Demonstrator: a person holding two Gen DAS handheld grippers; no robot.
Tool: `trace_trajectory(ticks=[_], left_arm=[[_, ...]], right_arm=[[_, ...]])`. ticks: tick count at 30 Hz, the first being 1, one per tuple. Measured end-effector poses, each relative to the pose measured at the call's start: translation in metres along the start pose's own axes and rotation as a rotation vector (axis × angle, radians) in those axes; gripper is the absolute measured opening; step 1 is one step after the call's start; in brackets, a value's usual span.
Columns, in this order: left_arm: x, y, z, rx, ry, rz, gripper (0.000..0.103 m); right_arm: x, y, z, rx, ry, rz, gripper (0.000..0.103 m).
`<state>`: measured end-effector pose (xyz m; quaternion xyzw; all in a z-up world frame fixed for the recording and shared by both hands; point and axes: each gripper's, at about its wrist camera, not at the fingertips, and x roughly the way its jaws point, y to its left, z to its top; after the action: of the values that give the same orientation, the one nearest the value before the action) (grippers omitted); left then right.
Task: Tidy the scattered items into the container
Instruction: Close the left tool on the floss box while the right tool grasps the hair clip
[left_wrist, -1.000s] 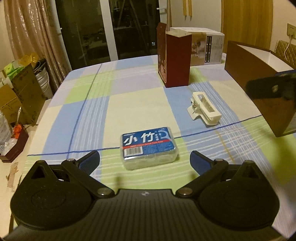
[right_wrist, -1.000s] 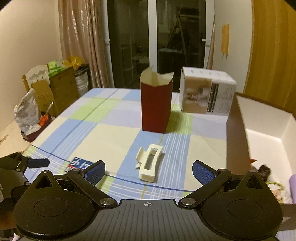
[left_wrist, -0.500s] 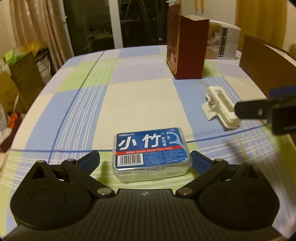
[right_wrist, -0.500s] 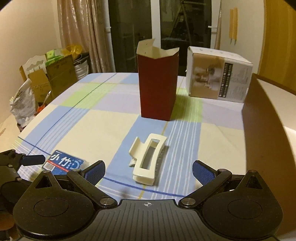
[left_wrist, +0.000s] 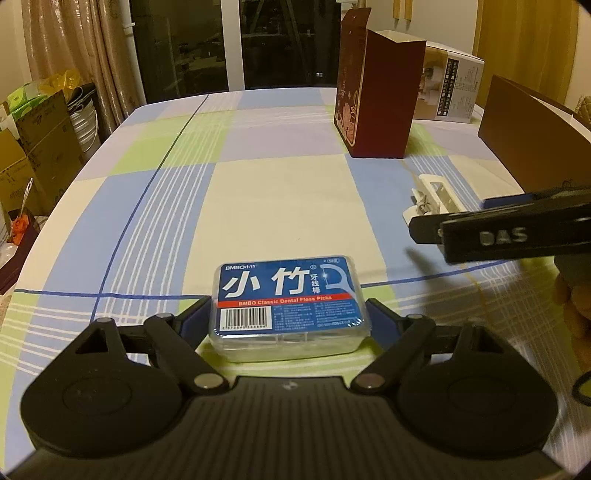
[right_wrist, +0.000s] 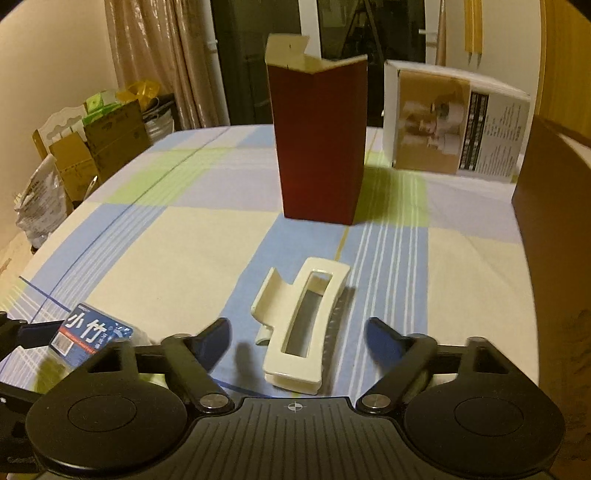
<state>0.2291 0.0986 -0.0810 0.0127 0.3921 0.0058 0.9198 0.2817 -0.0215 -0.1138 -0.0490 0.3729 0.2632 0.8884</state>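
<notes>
A blue-labelled box of dental floss picks (left_wrist: 288, 304) lies on the checked tablecloth between the fingers of my left gripper (left_wrist: 288, 317), whose pads touch both of its sides. It also shows at the lower left of the right wrist view (right_wrist: 92, 334). A cream hair claw clip (right_wrist: 303, 328) lies between the open fingers of my right gripper (right_wrist: 297, 336), which do not touch it. The clip shows in the left wrist view (left_wrist: 430, 199) behind the right gripper's arm. The brown container (left_wrist: 532, 136) stands at the right; its inside is hidden.
A tall dark red carton (right_wrist: 319, 147) stands upright mid-table, with a white printed box (right_wrist: 454, 122) behind it to the right. Cardboard boxes and bags (right_wrist: 92, 147) sit off the table's left edge. The container wall (right_wrist: 554, 229) is close on the right.
Both grippers moved forward and down. The left fingers closed in onto the floss pick box. The right fingers came around the hair clip and narrowed a little.
</notes>
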Motion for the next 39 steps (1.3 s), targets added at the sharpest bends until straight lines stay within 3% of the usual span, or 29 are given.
trace_trajectory(ticks=[1,3,5,15,23,28,33,34,36,39], left_arm=[[0.000,0.000,0.000,0.000,0.000,-0.001,0.084],[0.000,0.000,-0.001,0.002,-0.001,-0.002,0.084],[-0.001,0.001,-0.001,0.001,-0.003,-0.005,0.084],[-0.009,-0.004,-0.007,0.022,0.005,-0.029,0.084],[-0.049,-0.027,-0.030,0.089,0.035,-0.087,0.084],[-0.086,-0.054,-0.052,0.162,0.036,-0.123,0.084],[-0.113,-0.078,-0.076,0.212,0.053,-0.167,0.084],[-0.117,-0.082,-0.080,0.217,0.057,-0.178,0.084],[-0.121,-0.087,-0.086,0.224,0.060,-0.200,0.084],[-0.125,-0.091,-0.089,0.228,0.062,-0.212,0.084]], right_arm=[[0.001,0.000,0.000,0.002,-0.001,-0.006,0.082],[0.004,0.001,0.000,0.001,0.007,-0.011,0.056],[0.003,0.001,0.001,-0.003,0.010,-0.021,0.046],[-0.046,-0.008,-0.016,-0.040,0.048,-0.036,0.042],[-0.140,-0.007,-0.069,-0.027,0.114,-0.008,0.042],[-0.185,-0.019,-0.112,0.092,0.153,-0.074,0.042],[-0.200,-0.035,-0.146,0.250,0.204,-0.144,0.043],[-0.202,-0.037,-0.149,0.261,0.204,-0.138,0.048],[-0.209,-0.038,-0.147,0.248,0.197,-0.129,0.099],[-0.224,-0.035,-0.137,0.120,0.171,-0.080,0.102]])
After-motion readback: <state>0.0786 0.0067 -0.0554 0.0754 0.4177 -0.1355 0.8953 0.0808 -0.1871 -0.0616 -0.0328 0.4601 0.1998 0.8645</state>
